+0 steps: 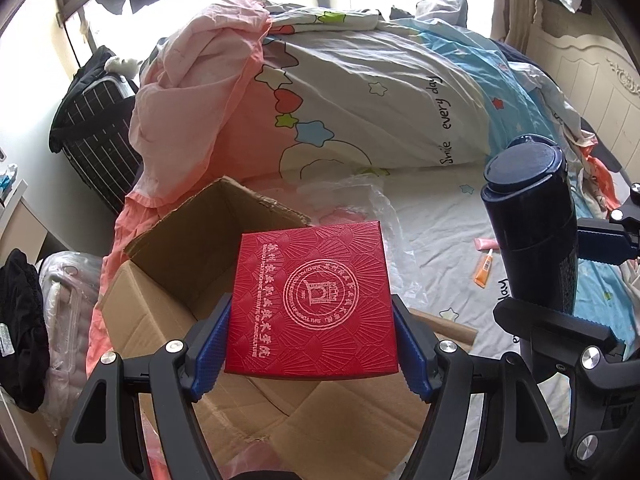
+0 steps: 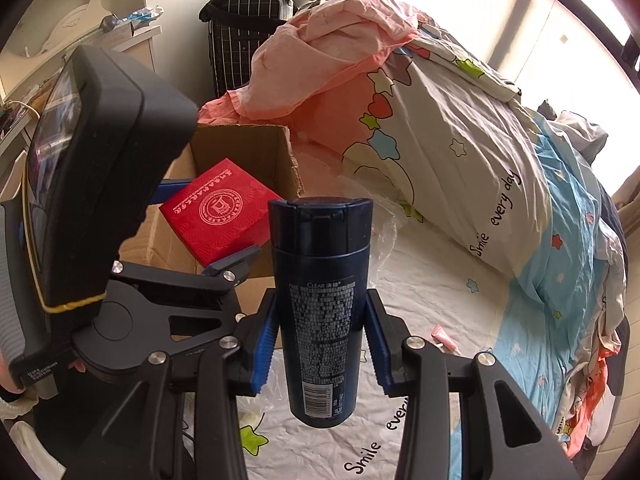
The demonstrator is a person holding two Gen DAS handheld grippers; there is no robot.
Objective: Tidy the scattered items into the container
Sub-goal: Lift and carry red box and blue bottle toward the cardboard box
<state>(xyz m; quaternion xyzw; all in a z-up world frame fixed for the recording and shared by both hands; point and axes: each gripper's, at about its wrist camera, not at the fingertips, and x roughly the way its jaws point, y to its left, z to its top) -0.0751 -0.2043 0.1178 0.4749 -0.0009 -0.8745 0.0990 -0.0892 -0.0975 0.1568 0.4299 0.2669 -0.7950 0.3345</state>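
1. The left tongs [image 1: 310, 344] are pinching the red box [image 1: 312, 300] by its two side edges, blue pads pressing flat against them, in the lower middle of the left wrist view.
2. The red box is hanging above the open cardboard box [image 1: 192, 264], its far edge reaching over the box's right rim; the brown cavity is lying open to the left of it.
3. The cardboard box's flaps are folding outward at the lower centre of the frame, with a torn edge along the upper right rim.
4. The right tongs [image 2: 322, 344] are pinching the dark blue bottle [image 2: 320, 300] at its middle, cap pointing away from the camera, in the centre of the right wrist view.
5. In that view the bottle is sitting just right of the cardboard box's near corner, over the bed sheet [image 2: 432, 300].
6. An orange tube [image 1: 483, 270] and a pink tube [image 1: 486, 244] are lying on the sheet at the right of the left wrist frame, near each other and well apart from the cardboard box.
7. The bunched quilt [image 1: 380, 92] is filling the upper half, bordering the flat sheet area.
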